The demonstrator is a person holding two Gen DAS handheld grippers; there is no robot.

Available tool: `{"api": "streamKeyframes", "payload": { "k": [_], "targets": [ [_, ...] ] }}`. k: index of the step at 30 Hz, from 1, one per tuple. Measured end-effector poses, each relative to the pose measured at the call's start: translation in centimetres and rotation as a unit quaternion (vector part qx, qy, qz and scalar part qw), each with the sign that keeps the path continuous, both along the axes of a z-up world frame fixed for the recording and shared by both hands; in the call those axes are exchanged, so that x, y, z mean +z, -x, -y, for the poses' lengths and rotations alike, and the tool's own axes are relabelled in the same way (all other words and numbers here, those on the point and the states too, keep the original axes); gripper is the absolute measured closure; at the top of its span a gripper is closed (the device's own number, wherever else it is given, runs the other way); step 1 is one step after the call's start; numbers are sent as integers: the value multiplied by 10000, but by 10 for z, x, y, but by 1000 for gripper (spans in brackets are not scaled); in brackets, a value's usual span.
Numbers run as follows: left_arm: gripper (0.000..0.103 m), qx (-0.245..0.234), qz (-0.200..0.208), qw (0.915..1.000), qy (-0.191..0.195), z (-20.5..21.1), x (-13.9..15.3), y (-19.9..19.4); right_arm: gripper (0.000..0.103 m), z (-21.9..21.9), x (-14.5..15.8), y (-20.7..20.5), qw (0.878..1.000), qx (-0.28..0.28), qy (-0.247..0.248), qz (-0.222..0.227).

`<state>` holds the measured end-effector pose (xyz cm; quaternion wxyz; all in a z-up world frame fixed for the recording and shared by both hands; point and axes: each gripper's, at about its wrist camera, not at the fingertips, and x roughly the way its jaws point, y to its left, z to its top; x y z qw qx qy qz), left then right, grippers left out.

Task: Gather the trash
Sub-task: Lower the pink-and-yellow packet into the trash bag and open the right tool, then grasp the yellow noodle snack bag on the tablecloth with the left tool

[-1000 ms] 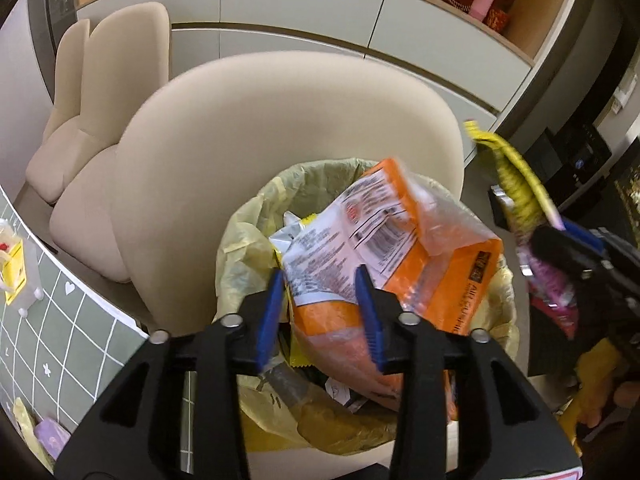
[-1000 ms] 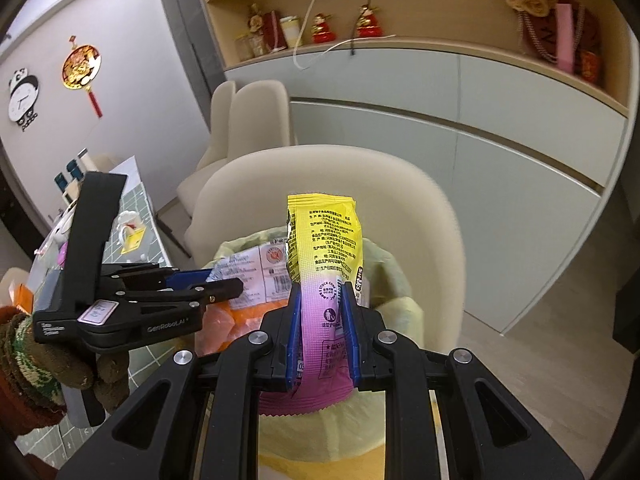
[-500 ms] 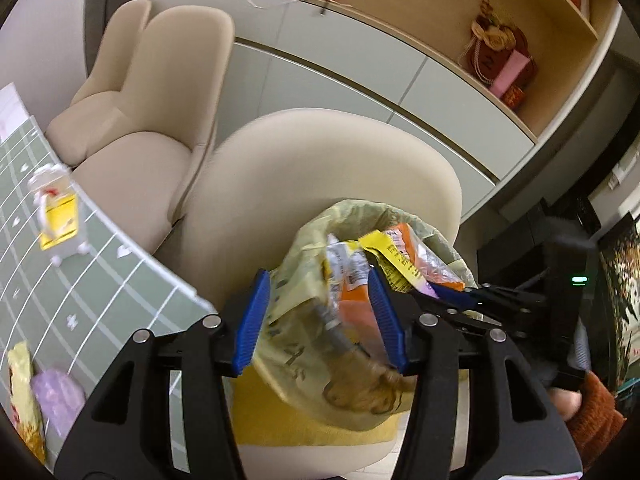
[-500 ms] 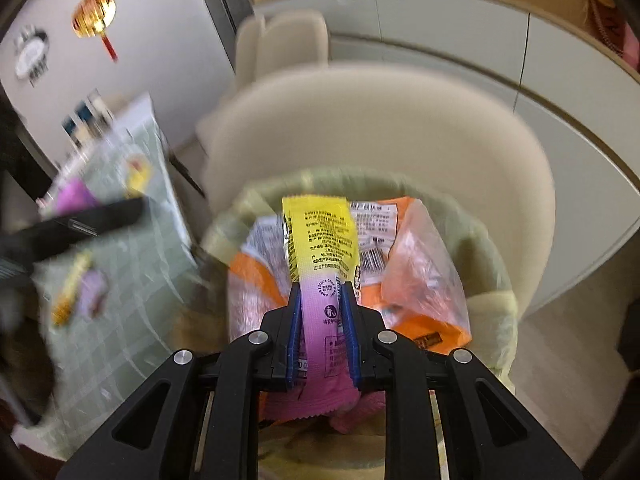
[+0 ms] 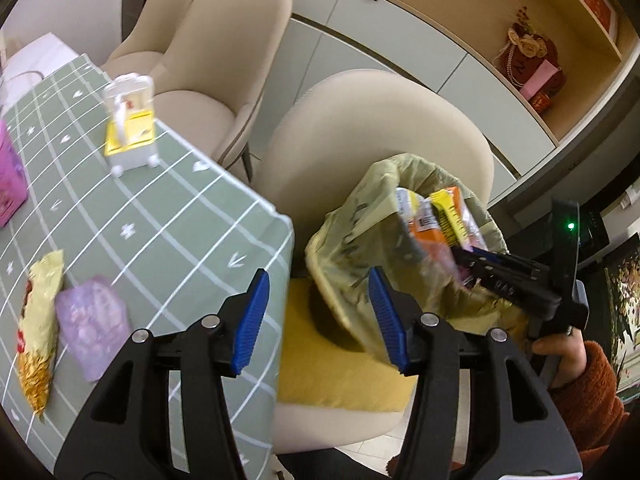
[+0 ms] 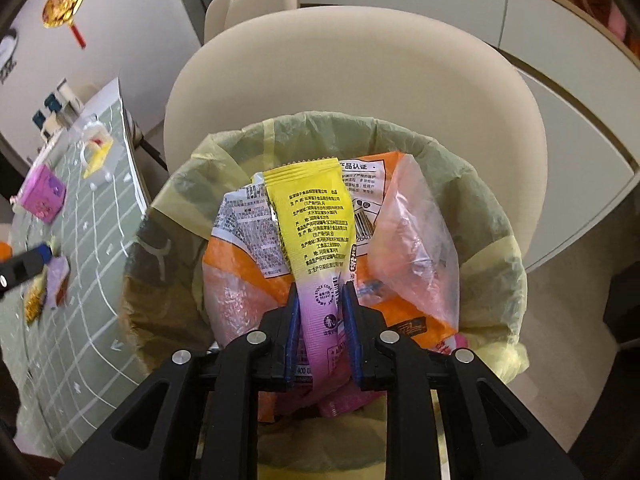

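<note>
Right gripper over lined bin at frame centre, jaws opening around yellow-pink wrapper; advisable to release fully before lifting clear; left gripper spread empty, lower centre, near table wrappers.

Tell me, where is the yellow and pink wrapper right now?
In the right wrist view, the yellow and pink wrapper sits between the opening right gripper jaws, over the bin bag.

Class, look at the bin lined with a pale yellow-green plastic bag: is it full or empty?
Nearly full. In the bin lined with a pale yellow-green plastic bag, an orange snack bag and other wrappers are heaped up to about the rim.
</note>
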<state>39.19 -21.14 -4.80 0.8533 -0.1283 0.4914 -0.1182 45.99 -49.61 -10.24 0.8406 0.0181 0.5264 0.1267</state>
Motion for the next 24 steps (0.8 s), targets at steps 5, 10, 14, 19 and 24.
{"api": "streamKeyframes", "payload": {
  "k": [5,10,14,19,24],
  "targets": [
    [50,151,62,9999,-26,-31,4,18,67,6,18,18,9993,-248,-67,285],
    [50,387,100,9992,-75,-67,2,40,57,0,44,48,9964,-389,-57,750],
    [50,609,150,9979,-162,-101,-3,64,57,-13,57,72,9955,-362,161,863],
    [50,820,393,9950,-414,-146,-4,97,57,-34,76,109,9950,-234,155,957],
    [50,1087,484,9912,-584,-196,-9,121,56,-69,91,141,9920,-109,-37,1259]
  ]
}}
